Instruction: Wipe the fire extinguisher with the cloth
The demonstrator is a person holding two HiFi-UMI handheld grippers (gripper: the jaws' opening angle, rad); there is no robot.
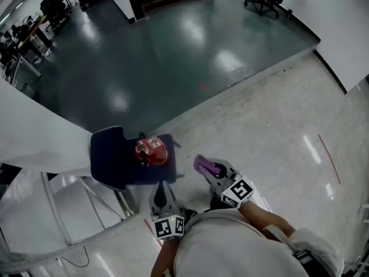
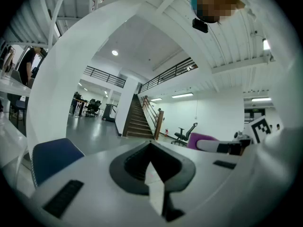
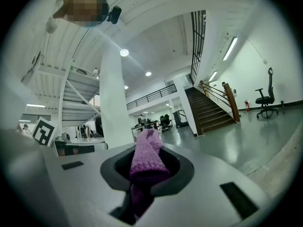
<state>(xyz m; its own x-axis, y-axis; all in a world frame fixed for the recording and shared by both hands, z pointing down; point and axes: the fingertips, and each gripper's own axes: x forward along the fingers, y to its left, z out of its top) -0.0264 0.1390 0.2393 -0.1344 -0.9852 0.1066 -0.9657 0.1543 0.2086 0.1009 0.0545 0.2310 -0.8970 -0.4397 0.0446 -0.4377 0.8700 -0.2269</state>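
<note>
**Pre-wipe: cloth in hand, extinguisher not yet touched**

Right gripper: clenched on the purple knit cloth. The cloth runs up between the jaws and sticks out past the tips, so a loose end is free to serve as the wiping face.

Left gripper: jaws together, nothing between them. It is pointed toward the chair, probably held ready to steady the extinguisher.

Fire extinguisher: red, seen from above, standing on the seat of the blue chair, near the seat's right side. Being up on the seat puts it within reach without stooping to the floor. Both grippers are near it but apart from it, with no contact.

Judgement: approach stage, wiping not begun.

Count: 1 extinguisher, 1 cloth, 2 grippers, 1 blue chair.
</note>
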